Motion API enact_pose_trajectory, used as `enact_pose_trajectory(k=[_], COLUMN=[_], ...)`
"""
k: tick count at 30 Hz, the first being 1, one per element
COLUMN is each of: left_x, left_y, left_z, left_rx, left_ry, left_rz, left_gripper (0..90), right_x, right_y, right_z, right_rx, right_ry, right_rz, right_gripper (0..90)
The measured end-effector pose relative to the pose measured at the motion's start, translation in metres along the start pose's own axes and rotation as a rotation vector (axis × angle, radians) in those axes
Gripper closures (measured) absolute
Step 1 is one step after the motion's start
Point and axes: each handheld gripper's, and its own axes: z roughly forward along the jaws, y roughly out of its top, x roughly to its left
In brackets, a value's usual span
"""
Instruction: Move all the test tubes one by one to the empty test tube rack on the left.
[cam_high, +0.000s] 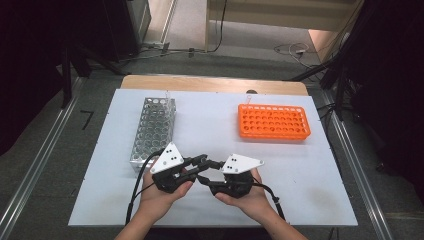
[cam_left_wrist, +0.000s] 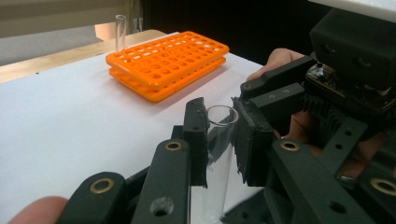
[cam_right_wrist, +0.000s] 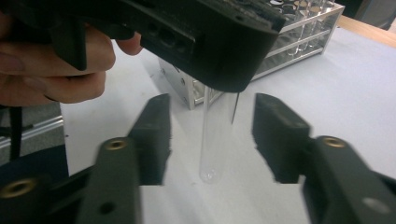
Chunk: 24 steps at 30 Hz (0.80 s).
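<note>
The left gripper (cam_left_wrist: 219, 140) has its 2 black jaws pressed onto a clear glass test tube (cam_left_wrist: 218, 154), pinching it just below the open rim; the tube stands upright between the pads and runs down out of the left gripper view at 6 o'clock. In the right gripper view the same tube (cam_right_wrist: 211, 140) hangs from under the left gripper's body, its rounded bottom free between the jaws of the right gripper (cam_right_wrist: 211, 140). Those jaws are spread apart, a clear gap on each side of the glass, neither pad touching it.

From the high view both grippers meet near the front middle of the white table (cam_high: 210, 125), the left gripper (cam_high: 200, 165) and the right gripper (cam_high: 212, 176) tip to tip, each in one of the person's hands; the tube itself is too thin and clear to make out there.

An orange rack (cam_high: 273, 121) lies at about 1 o'clock from the grippers, with 1 tube (cam_left_wrist: 120, 32) standing at its far corner. A metal rack (cam_high: 154, 131) sits at about 11 o'clock, close beside the left hand (cam_high: 162, 192).

The top of the held tube is hidden in the right gripper view by the left gripper's body. Whether the tube's bottom touches the table or hovers above it cannot be told.
</note>
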Motion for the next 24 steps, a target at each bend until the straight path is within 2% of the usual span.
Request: enact_pose_trajectory(k=[2, 4, 9, 11, 14, 20, 24], left_x=[0.002, 0.005, 0.014, 0.017, 0.023, 0.037, 0.049], left_y=[0.002, 0.004, 0.008, 0.010, 0.011, 0.017, 0.022], left_z=[-0.002, -0.004, -0.009, -0.011, -0.012, -0.014, -0.014], left_rx=[-0.005, -0.011, -0.023, -0.023, -0.024, -0.034, -0.032], left_ry=[0.005, 0.013, 0.038, 0.044, 0.060, 0.096, 0.130], left_rz=[-0.003, -0.002, -0.006, -0.013, -0.021, -0.031, -0.034], left_gripper=[75.8, 75.8, 75.9, 75.9, 75.9, 75.9, 75.9], right_x=[-0.003, -0.007, -0.023, -0.032, -0.042, -0.059, -0.067], right_y=[0.000, -0.001, -0.006, -0.009, -0.012, -0.020, -0.028], right_z=[-0.001, -0.003, -0.014, -0.020, -0.029, -0.047, -0.059], right_rx=[-0.008, -0.017, -0.035, -0.052, -0.058, -0.071, -0.069], right_ry=[0.018, 0.018, -0.016, -0.029, -0.054, -0.076, -0.107], right_rz=[0.014, 0.029, 0.043, 0.060, 0.059, 0.083, 0.102], right_gripper=[35.2, 25.9, 7.5, 5.0, 0.3, 0.0, 0.0])
